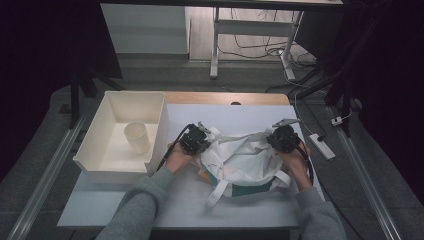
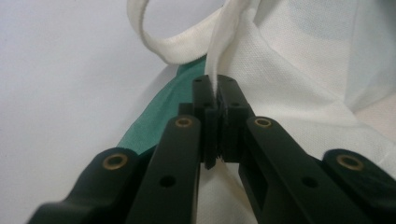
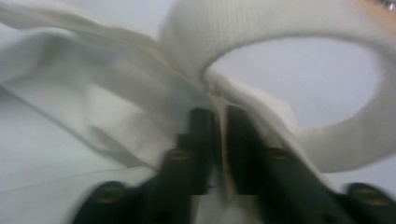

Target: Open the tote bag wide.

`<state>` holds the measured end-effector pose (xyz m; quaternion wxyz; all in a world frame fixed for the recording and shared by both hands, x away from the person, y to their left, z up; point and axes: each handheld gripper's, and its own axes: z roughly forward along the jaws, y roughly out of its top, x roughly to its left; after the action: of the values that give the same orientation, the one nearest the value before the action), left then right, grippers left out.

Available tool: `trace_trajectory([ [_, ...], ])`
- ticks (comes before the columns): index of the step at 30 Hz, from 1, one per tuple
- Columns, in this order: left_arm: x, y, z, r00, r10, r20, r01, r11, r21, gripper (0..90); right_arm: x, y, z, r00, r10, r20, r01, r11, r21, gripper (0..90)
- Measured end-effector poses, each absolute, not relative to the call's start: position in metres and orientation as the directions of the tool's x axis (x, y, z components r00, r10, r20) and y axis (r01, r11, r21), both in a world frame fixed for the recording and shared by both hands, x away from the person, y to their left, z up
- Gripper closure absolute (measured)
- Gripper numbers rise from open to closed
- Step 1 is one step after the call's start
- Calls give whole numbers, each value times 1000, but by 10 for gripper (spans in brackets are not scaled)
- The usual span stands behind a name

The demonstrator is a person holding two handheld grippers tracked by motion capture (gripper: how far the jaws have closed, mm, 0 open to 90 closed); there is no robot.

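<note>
A: Starting left of the bag, what sits there?

B: An off-white tray (image 1: 95, 150) lies just left of the white cloth bag (image 1: 240, 160), on the pale counter (image 1: 185, 200). A cream cup (image 1: 137, 137) stands upright inside the tray, well apart from the bag.

A: And the bag itself?

B: It lies crumpled near the middle of the counter, between the two hands. Something teal (image 1: 252, 189) shows at its near edge, and a white strap (image 1: 217, 192) trails from it toward the person.

A: The left tool?

B: The left tool (image 1: 200, 142) is at the bag's left edge. In the left gripper view its jaws are pressed together on a thin fold of the bag's white fabric (image 2: 219, 60), which rises from between the tips. A loop of the handle (image 2: 159, 37) curls above and left of that fold, and the teal patch (image 2: 163, 112) lies just beside the jaws.

A: The right tool?

B: The right tool (image 1: 280, 137) is at the bag's right edge. The right gripper view is blurred; its jaws stand a narrow way apart, with white fabric (image 3: 219, 100) running down between them. I cannot tell whether the pads press on it. A broad handle loop (image 3: 280, 28) arches above and right of the tips.

A: Beyond the bag's right side?

B: A white power strip (image 1: 322, 146) lies on the floor, just off the counter's right edge.
</note>
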<state>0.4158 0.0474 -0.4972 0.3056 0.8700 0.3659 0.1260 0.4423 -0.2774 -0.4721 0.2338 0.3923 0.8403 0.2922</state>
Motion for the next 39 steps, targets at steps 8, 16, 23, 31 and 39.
trace_trajectory([
  [8, 416, 48, -497, 703, 711, -5, 558, -547, 624, 864, 392, -251, -444, -744, 662, -88, 449, 594, 668, 512],
  [16, 416, 48, -497, 705, 709, -6, 557, -548, 624, 864, 395, -215, -473, -847, 528, -62, 420, 737, 529, 430],
  [23, 416, 48, -498, 705, 710, -9, 559, -547, 623, 864, 405, -217, -491, -869, 495, 8, 450, 784, 429, 375],
  [31, 416, 49, -498, 704, 710, -13, 562, -546, 621, 864, 396, -223, -495, -877, 463, -128, 388, 841, 377, 786],
  [39, 418, 48, -500, 713, 700, -41, 567, -541, 621, 863, 362, -227, -473, -915, 391, -94, 314, 840, 442, 898],
])
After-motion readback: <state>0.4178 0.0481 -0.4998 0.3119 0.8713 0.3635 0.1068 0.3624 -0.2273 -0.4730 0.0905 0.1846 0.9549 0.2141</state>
